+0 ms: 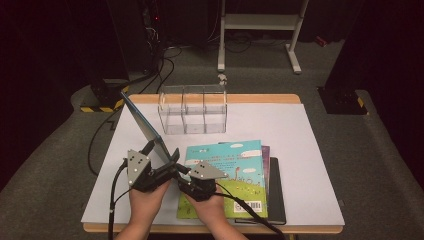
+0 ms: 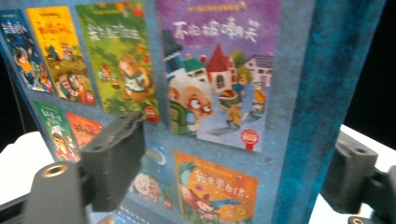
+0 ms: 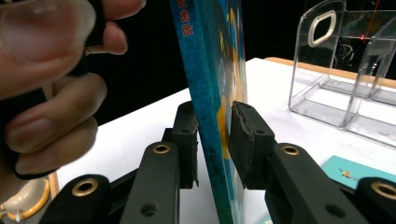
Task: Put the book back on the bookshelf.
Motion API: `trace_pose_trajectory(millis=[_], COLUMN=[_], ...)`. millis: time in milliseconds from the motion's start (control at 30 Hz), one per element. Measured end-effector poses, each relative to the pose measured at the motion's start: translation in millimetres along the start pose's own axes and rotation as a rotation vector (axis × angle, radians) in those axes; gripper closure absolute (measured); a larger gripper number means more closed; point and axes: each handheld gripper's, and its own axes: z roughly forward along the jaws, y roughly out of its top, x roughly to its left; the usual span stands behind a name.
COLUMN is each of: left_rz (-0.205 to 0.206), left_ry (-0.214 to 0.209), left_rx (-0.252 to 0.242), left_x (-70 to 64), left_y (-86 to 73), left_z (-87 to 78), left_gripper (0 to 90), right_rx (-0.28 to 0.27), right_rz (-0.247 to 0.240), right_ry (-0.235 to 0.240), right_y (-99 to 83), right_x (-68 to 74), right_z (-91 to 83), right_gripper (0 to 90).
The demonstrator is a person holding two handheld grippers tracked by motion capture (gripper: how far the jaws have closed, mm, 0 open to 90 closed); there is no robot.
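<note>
Blue picture book (image 1: 145, 125) held on edge above the desk (image 1: 300, 150), tilted toward 11 o'clock, at 8 o'clock from the clear organizer (image 1: 192, 110). Back cover (image 2: 210, 93) blue, set with small cartoon cover pictures and Chinese titles. Spine blue with printed characters (image 3: 187, 28).

Right gripper (image 3: 212, 140) clamps the book's lower edge, both pads pressed on the covers. Left gripper (image 2: 224, 168) straddles the book; one pad lies on the back cover, the other sits beyond its edge, contact not clear: can't tell its state.

Book's bottom edge cut off in both gripper views. Stack of books (image 1: 235, 175) lies at 4 o'clock from it, partly behind the right hand (image 1: 212, 212).
</note>
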Motion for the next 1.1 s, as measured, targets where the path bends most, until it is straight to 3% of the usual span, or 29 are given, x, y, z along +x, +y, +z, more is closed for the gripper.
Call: trace_pose_trajectory(millis=[133,267,433,567,733,867,1100], left_rz=[0.009,0.024,0.048,0.083,0.081,0.098,0.124], left_ry=[0.022,0.007,-0.014,-0.021,-0.011,-0.001,-0.028], left_rx=[0.011,0.001,0.007,0.001,-0.018,-0.014,-0.005], left_x=[-1.4,1.2,3.5,4.3,13.4,21.2,33.4], left_y=[-1.5,-2.3,-4.1,-7.9,-9.3,-9.2,-7.7], left_z=[1.9,-1.8,-7.7,-16.3,-28.2,-36.8,-47.1], left_gripper=[12.3,23.0,27.7,36.2,41.7,42.6,51.9], right_rx=[0.001,0.011,0.028,0.043,0.073,0.065,0.001], right_rz=[-0.006,-0.008,-0.004,-0.027,-0.046,-0.049,-0.046], right_ry=[0.008,0.024,0.060,0.088,0.099,0.074,-0.018], right_y=[-1.2,-1.5,-1.2,-3.7,-7.4,-4.2,17.2], right_x=[3.4,4.5,6.1,11.4,12.9,7.3,-19.8], right_z=[0.9,0.5,-2.7,-14.4,-31.2,-42.4,-69.6], right_gripper=[71.3,71.2,64.9,61.0,60.5,60.1,59.8])
